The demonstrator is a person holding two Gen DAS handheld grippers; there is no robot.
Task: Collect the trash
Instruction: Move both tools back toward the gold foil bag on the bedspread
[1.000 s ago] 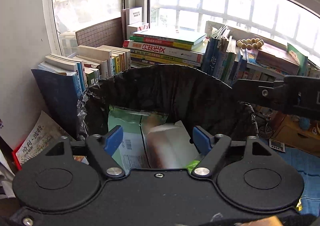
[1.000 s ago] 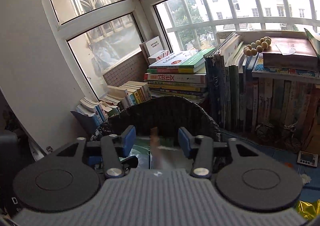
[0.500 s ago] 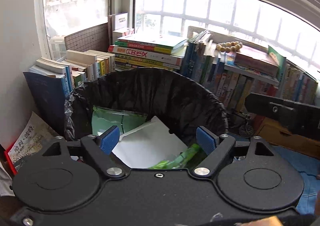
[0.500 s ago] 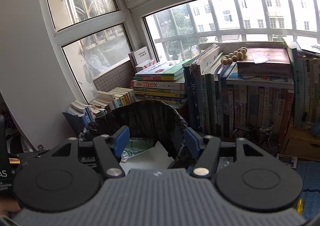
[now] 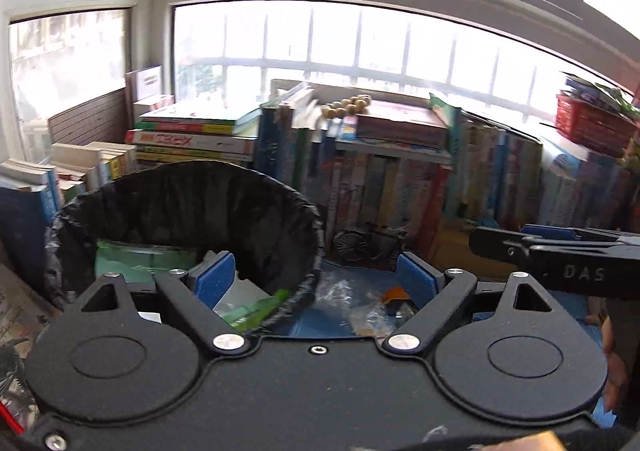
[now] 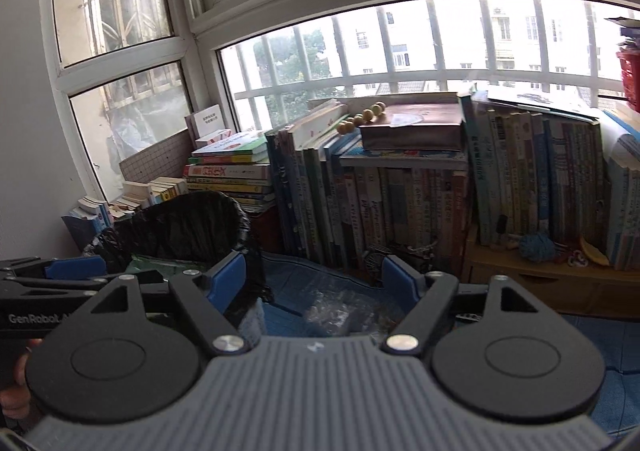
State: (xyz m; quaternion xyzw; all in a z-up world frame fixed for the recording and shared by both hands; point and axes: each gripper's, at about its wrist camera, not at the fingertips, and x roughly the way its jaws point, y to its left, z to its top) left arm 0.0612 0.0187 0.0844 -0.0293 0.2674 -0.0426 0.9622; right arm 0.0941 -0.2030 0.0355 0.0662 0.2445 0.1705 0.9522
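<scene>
the left tongs [image 5: 316, 275] stand released, their blue pads [image 5: 214, 278] wide apart with nothing between them; the jaws have just been opening. in the left wrist view they hover at the lower centre of the frame, one pad over the bin [image 5: 188, 207] mouth and the other over the floor beside it. the bin, lined with a black bag, sits at the left middle of that frame, and in it lie a green package [image 5: 132, 257], white paper [image 5: 236, 293] and a green wrapper [image 5: 256, 309] against the near rim.

just right of the bin, at the centre bottom of the frame, clear crumpled plastic [image 5: 340, 291] and an orange scrap [image 5: 394, 293] lie on the blue floor mat [image 5: 304, 325]; this trash is outside the bin. the right tongs [image 5: 556, 247] reach in from the right edge of the left wrist view.

the right tongs [image 6: 314, 277] are released too, empty, and their jaws have just been opening. in the right wrist view the clear plastic [image 6: 332, 307] lies low in the centre, between and below the pads, not touching them. the bin [image 6: 188, 227] is at the left middle, and the left tongs [image 6: 48, 275] show at the left edge with a hand [image 6: 16, 383] below.

books [image 6: 420, 203] line the wall under the window [image 6: 400, 47], with wooden beads [image 6: 360, 117] on top.
</scene>
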